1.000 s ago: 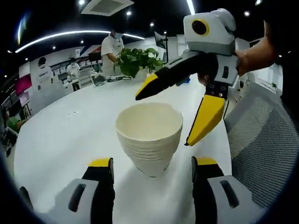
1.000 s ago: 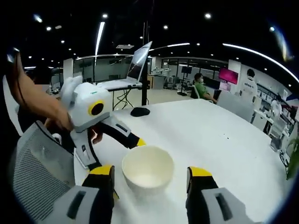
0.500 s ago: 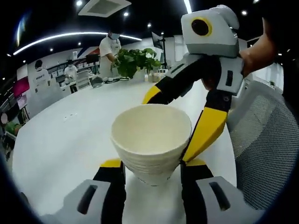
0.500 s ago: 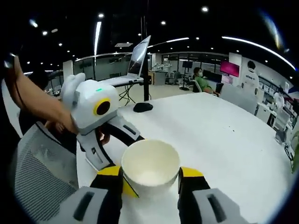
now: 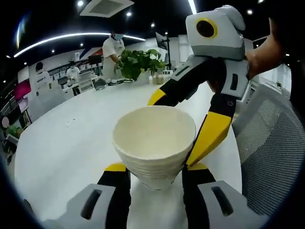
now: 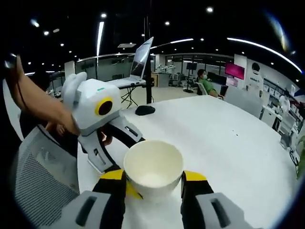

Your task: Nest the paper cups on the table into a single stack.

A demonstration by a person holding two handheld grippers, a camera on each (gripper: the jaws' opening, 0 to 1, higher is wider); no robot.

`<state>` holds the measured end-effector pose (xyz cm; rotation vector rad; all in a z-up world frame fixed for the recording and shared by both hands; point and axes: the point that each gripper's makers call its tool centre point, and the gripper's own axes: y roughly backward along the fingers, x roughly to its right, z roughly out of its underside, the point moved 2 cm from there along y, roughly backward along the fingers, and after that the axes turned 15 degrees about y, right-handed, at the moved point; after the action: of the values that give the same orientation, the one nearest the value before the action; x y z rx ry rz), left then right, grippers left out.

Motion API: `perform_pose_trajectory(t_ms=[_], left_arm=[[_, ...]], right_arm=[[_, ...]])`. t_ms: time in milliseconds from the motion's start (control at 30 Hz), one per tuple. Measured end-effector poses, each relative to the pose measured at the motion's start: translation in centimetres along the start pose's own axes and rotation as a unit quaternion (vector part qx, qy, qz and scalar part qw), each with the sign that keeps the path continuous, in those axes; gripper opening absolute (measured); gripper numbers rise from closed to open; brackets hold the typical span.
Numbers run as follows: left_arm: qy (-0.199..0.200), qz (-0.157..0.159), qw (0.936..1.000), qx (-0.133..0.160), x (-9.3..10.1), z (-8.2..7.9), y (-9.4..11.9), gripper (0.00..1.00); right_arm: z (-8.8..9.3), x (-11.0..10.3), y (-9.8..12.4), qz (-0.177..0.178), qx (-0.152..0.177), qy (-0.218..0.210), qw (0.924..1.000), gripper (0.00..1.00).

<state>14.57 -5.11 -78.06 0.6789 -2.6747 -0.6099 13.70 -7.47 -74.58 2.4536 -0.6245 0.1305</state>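
Left gripper (image 5: 154, 168): jaws closed against the lower ribbed wall of the stack of cups (image 5: 154, 140), one jaw on each side. Right gripper (image 6: 154, 176): jaws also pressed on the same stack, from the opposite side. The stack stands upright on the white table (image 5: 71, 138), mouth up, long axis vertical, directly between both grippers and equally near to each. Count: one stack; several nested rims visible, exact number unclear. No loose cups visible.

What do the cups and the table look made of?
Cups: likely paper, matte cream, with thin stacked rims showing down the side. Table: smooth white top with a faint sheen, perhaps laminate; the look leaves it open.
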Motion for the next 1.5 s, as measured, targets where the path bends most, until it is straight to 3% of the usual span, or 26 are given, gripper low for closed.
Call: perform_pose_trajectory(t_ms=[500, 1100, 1300, 1500], left_arm=[[-0.014, -0.016, 0.9996, -0.019, -2.1, -1.7, -2.0, 0.41], [0.008, -0.034, 0.9989, -0.033, -6.0, -2.8, -4.5, 0.41], [0.022, -0.037, 0.9987, -0.028, -6.6, -2.7, -4.7, 0.41], [0.022, -0.041, 0.9984, -0.031, -6.6, -2.6, -4.6, 0.40]], right_arm=[[0.5, 3.3, -1.0, -0.005, -0.008, -0.003, 1.0000, 0.45], [1.6, 7.5, -3.2, 0.001, -0.026, -0.013, 0.9996, 0.45], [1.9, 7.8, -3.3, 0.002, -0.023, -0.036, 0.9991, 0.45], [1.9, 7.6, -3.4, 0.004, -0.025, -0.031, 0.9992, 0.45]])
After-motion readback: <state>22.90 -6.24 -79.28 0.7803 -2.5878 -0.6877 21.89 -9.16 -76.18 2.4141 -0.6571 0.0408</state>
